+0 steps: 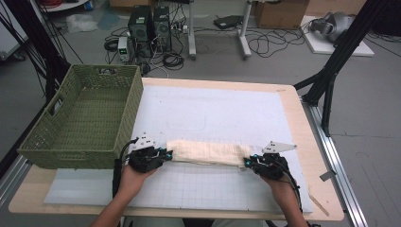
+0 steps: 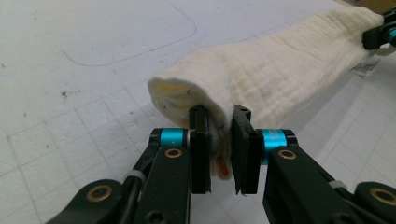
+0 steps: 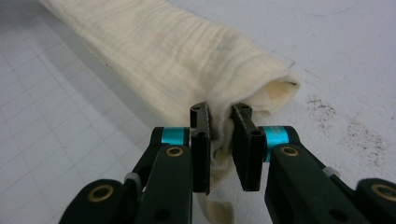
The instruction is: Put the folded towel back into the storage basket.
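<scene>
Both cloth [image 1: 206,152] ends pinched between jaws

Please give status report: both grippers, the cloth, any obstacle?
Left gripper shut on near end of rolled cloth. Right gripper shut on its far end. Cloth lies across white mat. Green basket beside left gripper, not blocking.

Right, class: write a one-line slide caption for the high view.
Two hand-held grippers, left gripper and right gripper, pinch opposite ends of a folded cream cloth beside a green woven basket.
</scene>
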Available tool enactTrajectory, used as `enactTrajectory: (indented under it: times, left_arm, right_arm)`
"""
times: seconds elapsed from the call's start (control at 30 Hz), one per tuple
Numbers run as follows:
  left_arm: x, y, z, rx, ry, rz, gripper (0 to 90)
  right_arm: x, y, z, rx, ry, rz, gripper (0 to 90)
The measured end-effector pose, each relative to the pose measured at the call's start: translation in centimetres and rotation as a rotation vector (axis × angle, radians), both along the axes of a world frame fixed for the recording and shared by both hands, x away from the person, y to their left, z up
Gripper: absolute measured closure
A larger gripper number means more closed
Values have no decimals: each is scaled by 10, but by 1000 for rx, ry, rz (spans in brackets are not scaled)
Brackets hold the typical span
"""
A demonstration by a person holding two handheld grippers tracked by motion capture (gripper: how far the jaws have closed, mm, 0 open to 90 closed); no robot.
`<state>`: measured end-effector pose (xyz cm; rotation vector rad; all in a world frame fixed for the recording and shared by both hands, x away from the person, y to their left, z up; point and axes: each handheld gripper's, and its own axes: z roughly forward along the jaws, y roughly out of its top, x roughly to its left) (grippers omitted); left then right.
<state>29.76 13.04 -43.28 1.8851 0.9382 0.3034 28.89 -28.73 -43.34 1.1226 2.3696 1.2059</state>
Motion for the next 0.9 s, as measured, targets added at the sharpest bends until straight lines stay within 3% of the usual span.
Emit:
enactTrajectory:
  times: [0.5,0.9]
  left_arm:
    - [-3,0,13,-28,-49,1,789]
    - [-8,3,36,-50,-115,-11,789]
  right_arm:
    - [0,-5,17,42,-67,-26,788]
    - [3,-8,37,74,-129,-32,788]
